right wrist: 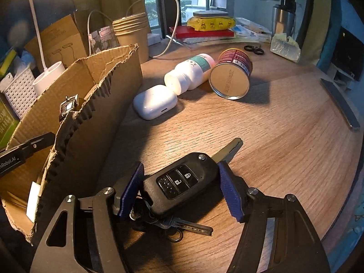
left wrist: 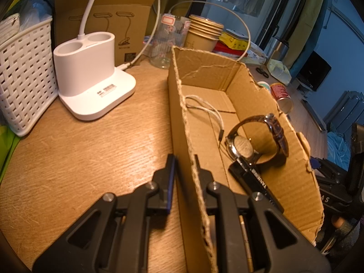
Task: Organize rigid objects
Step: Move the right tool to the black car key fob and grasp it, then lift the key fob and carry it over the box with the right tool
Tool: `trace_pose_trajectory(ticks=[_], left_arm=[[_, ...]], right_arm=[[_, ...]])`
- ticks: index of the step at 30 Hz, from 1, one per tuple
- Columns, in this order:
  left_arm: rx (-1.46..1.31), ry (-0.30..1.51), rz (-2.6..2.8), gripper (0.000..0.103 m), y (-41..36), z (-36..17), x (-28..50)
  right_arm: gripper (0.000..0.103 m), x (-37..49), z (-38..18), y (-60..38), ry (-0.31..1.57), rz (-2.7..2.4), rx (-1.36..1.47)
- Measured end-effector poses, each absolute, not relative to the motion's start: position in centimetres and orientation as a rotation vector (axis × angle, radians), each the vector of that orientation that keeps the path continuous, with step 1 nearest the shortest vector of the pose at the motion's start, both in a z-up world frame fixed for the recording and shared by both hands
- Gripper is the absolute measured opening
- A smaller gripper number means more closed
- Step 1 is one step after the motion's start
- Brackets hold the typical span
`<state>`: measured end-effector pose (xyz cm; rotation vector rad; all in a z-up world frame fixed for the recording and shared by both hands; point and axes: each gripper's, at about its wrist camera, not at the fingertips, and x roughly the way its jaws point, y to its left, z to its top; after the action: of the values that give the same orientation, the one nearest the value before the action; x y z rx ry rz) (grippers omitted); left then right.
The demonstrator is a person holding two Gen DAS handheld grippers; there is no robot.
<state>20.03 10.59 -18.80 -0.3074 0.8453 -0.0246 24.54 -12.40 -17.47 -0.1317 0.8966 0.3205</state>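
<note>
The step in hand looks like picking up the car key to put it in the cardboard box. In the right wrist view the right gripper sits low over the wooden table with its two blue pads on either side of the black key body; the fingers are spread and the pads look very close to the key's sides, though I cannot tell whether they press on it yet. The key lies flat, its metal blade pointing toward one o'clock, and a ring with a smaller key trails out at six o'clock. The box stands just beside it at nine o'clock. In the left wrist view the left gripper has its fingers nearly pressed together, pinching the near side wall of the box to steady it. Inside the box lie a wristwatch, a thin braided cord and a dark flat object I cannot identify. Still out on the table, toward twelve o'clock from the key, are a white earbud case, a white pill bottle on its side and a small can on its side. The next move calls for closing firmly on the key body, lifting with the dangling ring clear of the table, and carrying it over the torn box edge.
</note>
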Motion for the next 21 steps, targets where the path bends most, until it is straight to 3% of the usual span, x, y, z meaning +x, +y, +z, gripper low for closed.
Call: trace_pose_trajectory(ticks=[21], left_arm=[[-0.308, 0.845, -0.025, 0.014, 10.6, -18.8, 20.0]], right_arm=[[0.069, 23.2, -11.8, -12.2, 0.763, 0.354, -0.130]])
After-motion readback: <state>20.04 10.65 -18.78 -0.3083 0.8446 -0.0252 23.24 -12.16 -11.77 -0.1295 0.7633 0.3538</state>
